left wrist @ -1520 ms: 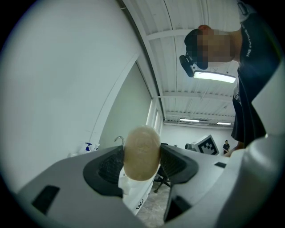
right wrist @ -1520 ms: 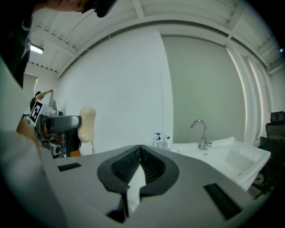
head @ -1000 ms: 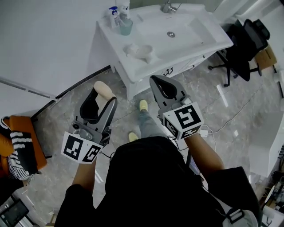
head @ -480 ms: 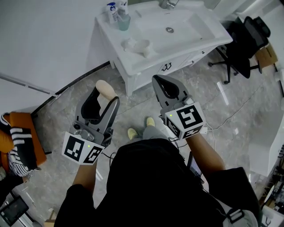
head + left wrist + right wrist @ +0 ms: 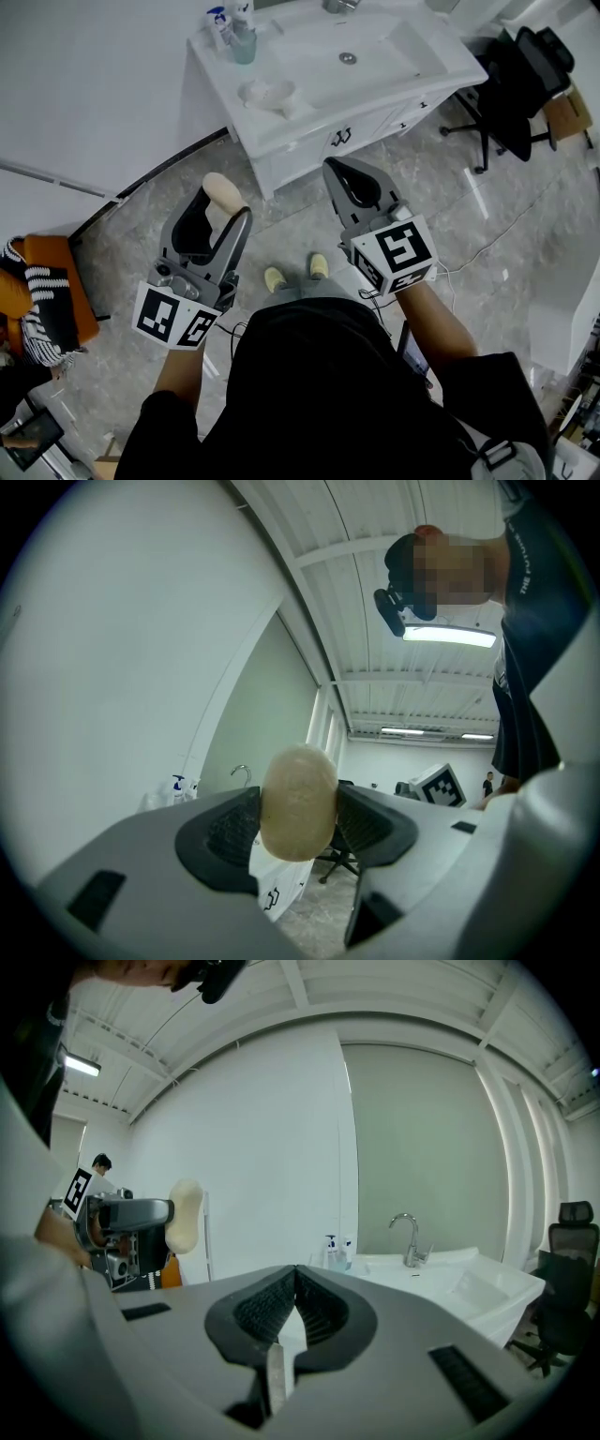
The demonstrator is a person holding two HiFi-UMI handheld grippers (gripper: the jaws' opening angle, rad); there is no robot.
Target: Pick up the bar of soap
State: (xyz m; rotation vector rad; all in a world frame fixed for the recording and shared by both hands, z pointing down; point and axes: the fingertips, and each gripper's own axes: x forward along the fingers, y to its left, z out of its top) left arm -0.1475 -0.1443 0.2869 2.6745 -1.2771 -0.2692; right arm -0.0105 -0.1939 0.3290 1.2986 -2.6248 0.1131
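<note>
Fingers of the left gripper (image 5: 223,202) clamp a pale cream oval bar of soap (image 5: 298,801) in mid-air. Its long axis is upright and its top end rises above them. The right gripper (image 5: 295,1276) beside it has its fingers pressed together, empty. Beyond stands a white washbasin cabinet (image 5: 389,73).

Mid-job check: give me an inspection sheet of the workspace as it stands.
Surface: white vanity counter with a basin and faucet.
Job's things: bar of soap held up off the counter.
Clutter: soap dish and bottles at the counter's left end.
Grippers: left hand-held gripper shut on the bar of soap; right hand-held gripper shut, nothing between its jaws.
Cables: white cable on the floor to the person's right.
Surroundings: black office chair right of the vanity; grey stone-look floor.
</note>
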